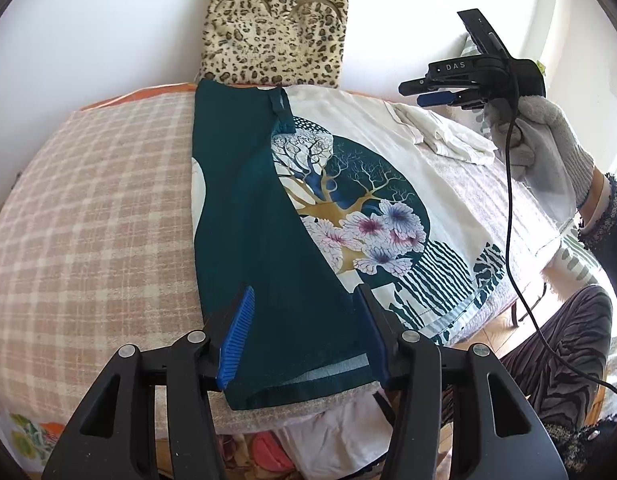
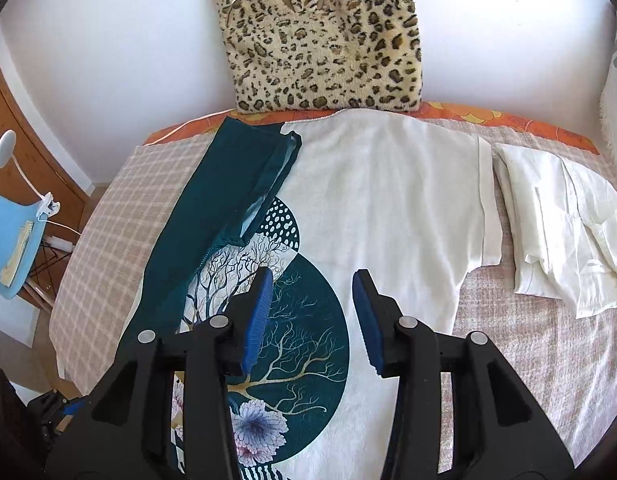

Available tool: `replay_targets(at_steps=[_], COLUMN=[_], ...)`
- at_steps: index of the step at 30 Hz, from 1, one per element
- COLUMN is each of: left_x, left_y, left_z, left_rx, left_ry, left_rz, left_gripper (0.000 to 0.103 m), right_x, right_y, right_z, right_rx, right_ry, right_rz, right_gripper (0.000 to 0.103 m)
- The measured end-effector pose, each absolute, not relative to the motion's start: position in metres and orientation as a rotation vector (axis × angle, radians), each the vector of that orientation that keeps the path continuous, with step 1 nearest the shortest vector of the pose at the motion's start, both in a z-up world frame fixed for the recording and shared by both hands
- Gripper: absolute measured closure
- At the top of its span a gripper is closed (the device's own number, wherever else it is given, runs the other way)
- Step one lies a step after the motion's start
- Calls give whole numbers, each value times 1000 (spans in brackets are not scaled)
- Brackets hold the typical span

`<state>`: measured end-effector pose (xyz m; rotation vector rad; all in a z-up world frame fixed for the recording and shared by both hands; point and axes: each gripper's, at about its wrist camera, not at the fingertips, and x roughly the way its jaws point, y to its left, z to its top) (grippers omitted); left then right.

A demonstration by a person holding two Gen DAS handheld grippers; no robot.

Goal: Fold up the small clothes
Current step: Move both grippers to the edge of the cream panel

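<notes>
Checked blanket (image 2: 528, 340) covers bed, white wall (image 2: 108, 40) behind; left tongs (image 1: 304, 328), right tongs (image 2: 312, 312) spread, empty.

Count on the checked blanket (image 2: 108, 200): one printed white T-shirt (image 2: 388, 184), at centre; one folded white garment (image 2: 556, 220), at the right edge of the blanket. One leopard-print cushion (image 2: 320, 36) stands behind the blanket against the wall. Two grippers: left gripper (image 1: 304, 336), right gripper (image 2: 312, 316). One gloved hand (image 1: 548, 148).
</notes>
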<state>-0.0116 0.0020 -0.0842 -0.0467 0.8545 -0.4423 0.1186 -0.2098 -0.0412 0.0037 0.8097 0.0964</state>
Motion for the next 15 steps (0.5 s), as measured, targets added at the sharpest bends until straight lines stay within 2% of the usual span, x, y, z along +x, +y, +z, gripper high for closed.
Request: replay_targets(at_steps=[15], left_x=[-34], left_y=[-110], left_z=[-86], left_rx=[17], left_ry=[841], left_rz=[-640], left_gripper=[53], right_x=[53], right_y=[-320], right_z=[-14], right_rx=[85], right_ry=[734], right_rz=[-6], right_gripper=[50])
